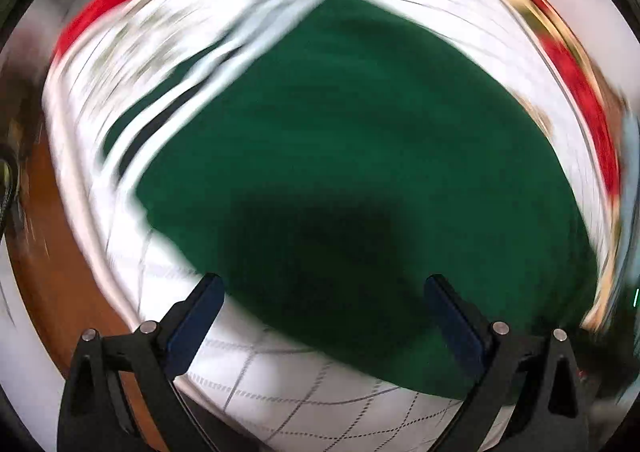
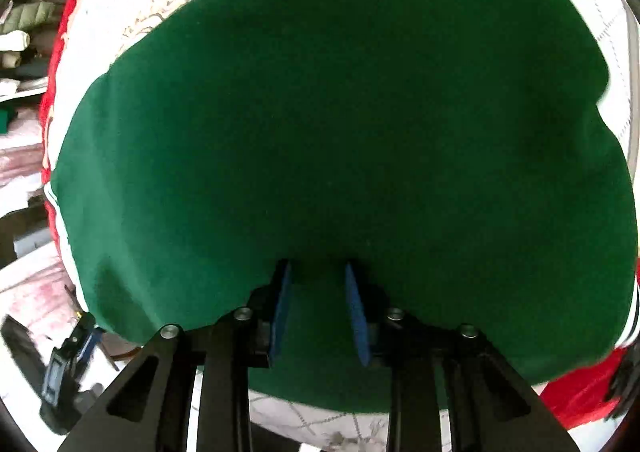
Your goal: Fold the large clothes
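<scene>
Right gripper (image 2: 318, 308) is pinching in on the green garment (image 2: 340, 112)

Fabric is sitting between its narrowed pads; a firm clamp is impossible to confirm. The garment is spreading from the fingertips toward twelve o'clock over the white quilted bedding (image 2: 320, 424). Left gripper (image 1: 324, 316) is hanging straight down, wide and empty, over the near edge, the white-striped sleeve (image 1: 168, 104) lying at ten o'clock.

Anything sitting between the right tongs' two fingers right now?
Only the green garment itself. In the right wrist view the right tongs stand partly open with green cloth filling the gap between the blue pads; whether they pinch it is unclear.
</scene>
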The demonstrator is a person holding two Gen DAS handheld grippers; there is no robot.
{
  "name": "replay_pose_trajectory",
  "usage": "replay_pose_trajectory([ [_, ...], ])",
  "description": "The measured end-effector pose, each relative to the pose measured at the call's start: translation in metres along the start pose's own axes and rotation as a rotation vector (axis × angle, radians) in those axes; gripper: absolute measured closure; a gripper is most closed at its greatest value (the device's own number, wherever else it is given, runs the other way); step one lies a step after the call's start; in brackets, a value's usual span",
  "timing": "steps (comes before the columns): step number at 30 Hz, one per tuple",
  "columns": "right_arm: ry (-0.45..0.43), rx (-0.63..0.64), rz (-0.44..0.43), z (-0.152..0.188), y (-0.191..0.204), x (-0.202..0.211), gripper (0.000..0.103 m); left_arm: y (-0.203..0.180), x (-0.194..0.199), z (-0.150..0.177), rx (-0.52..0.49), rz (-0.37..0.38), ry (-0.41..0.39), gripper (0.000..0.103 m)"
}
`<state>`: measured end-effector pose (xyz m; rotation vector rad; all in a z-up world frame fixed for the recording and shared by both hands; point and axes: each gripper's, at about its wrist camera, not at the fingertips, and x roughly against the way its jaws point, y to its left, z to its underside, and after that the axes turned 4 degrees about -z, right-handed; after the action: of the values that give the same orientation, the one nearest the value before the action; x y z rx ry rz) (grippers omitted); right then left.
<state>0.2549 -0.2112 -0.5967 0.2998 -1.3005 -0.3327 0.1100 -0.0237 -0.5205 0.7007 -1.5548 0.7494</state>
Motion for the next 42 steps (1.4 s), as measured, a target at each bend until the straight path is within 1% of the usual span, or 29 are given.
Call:
replay_pose_trajectory([
  [2,-0.002,0.01,-0.023,0.009,0.002,0.008,0.072,0.038,-0.012,-0.003,0.128,0.034,0.017,0.001],
  [3,-0.007,0.011,-0.036,0.001,0.008,0.007,0.072,0.051,-0.019,-0.005,0.176,0.049,0.015,0.001],
  [5,-0.019,0.013,-0.06,0.001,0.015,0.009,0.071,0.077,-0.035,-0.013,0.28,0.113,-0.01,0.003],
  [6,-0.027,0.012,-0.065,0.001,0.018,0.011,0.069,0.086,-0.042,-0.018,0.321,0.145,-0.034,0.003],
  [9,-0.025,-0.009,-0.095,-0.001,0.025,0.01,0.068,0.102,-0.047,-0.032,0.406,0.145,-0.128,0.003],
  [10,-0.02,-0.021,-0.104,0.004,0.031,0.006,0.068,0.103,-0.044,-0.035,0.418,0.137,-0.167,0.007],
  [11,-0.015,-0.03,-0.11,0.003,0.035,0.004,0.068,0.102,-0.039,-0.04,0.419,0.119,-0.215,0.022],
  [12,-0.012,-0.03,-0.11,-0.003,0.031,-0.003,0.068,0.099,-0.039,-0.042,0.421,0.109,-0.224,0.039],
  [13,-0.013,-0.021,-0.107,0.002,0.045,-0.006,0.068,0.098,-0.035,-0.047,0.421,0.111,-0.244,0.051],
  [14,-0.013,-0.004,-0.1,-0.003,0.061,-0.019,0.068,0.098,-0.03,-0.051,0.408,0.115,-0.264,0.066],
  [15,-0.01,0.018,-0.087,-0.007,0.082,-0.03,0.068,0.095,-0.022,-0.056,0.387,0.124,-0.289,0.073],
  [17,-0.003,0.061,-0.08,-0.011,0.104,-0.036,0.068,0.089,-0.006,-0.06,0.348,0.151,-0.335,0.079],
  [19,-0.002,0.112,-0.06,-0.019,0.127,-0.044,0.068,0.086,0.012,-0.064,0.318,0.184,-0.376,0.079],
  [20,-0.01,0.137,-0.02,-0.024,0.138,-0.051,0.068,0.083,0.019,-0.066,0.305,0.196,-0.392,0.08],
  [21,-0.007,0.154,0.026,-0.025,0.133,-0.047,0.068,0.085,0.024,-0.066,0.289,0.204,-0.403,0.08],
  [24,0.017,0.142,0.142,-0.039,0.144,-0.08,0.069,0.09,0.008,-0.07,0.261,0.204,-0.381,0.08],
  [26,0.027,0.128,0.201,-0.043,0.151,-0.087,0.069,0.087,-0.01,-0.075,0.259,0.212,-0.358,0.079],
  [27,0.034,0.124,0.209,-0.043,0.153,-0.086,0.069,0.09,-0.017,-0.076,0.269,0.225,-0.338,0.076],
  [28,0.039,0.129,0.206,-0.043,0.153,-0.084,0.068,0.093,-0.028,-0.08,0.29,0.241,-0.307,0.074],
  [29,0.041,0.134,0.188,-0.042,0.155,-0.081,0.066,0.097,-0.036,-0.081,0.318,0.266,-0.283,0.07],
  [30,0.04,0.14,0.157,-0.04,0.153,-0.076,0.066,0.103,-0.045,-0.082,0.347,0.307,-0.265,0.061],
  [32,0.034,0.149,0.08,-0.036,0.15,-0.065,0.066,0.108,-0.06,-0.081,0.38,0.398,-0.223,0.052],
  [33,0.035,0.144,0.035,-0.034,0.145,-0.06,0.066,0.106,-0.065,-0.081,0.379,0.417,-0.22,0.048],
  [35,0.035,0.115,-0.049,-0.03,0.134,-0.049,0.066,0.097,-0.064,-0.078,0.345,0.404,-0.236,0.045],
  [37,0.02,0.09,-0.106,-0.023,0.12,-0.037,0.066,0.08,-0.064,-0.08,0.293,0.354,-0.261,0.044],
  [39,-0.008,0.078,-0.097,-0.016,0.105,-0.03,0.066,0.068,-0.062,-0.083,0.276,0.32,-0.281,0.046],
  [40,-0.021,0.068,-0.089,-0.014,0.096,-0.027,0.066,0.063,-0.061,-0.085,0.27,0.295,-0.291,0.055],
  [41,-0.033,0.047,-0.08,-0.011,0.087,-0.023,0.066,0.059,-0.059,-0.09,0.263,0.262,-0.31,0.08],
  [42,-0.044,0.024,-0.079,-0.006,0.078,-0.018,0.066,0.055,-0.051,-0.095,0.245,0.253,-0.326,0.084],
])
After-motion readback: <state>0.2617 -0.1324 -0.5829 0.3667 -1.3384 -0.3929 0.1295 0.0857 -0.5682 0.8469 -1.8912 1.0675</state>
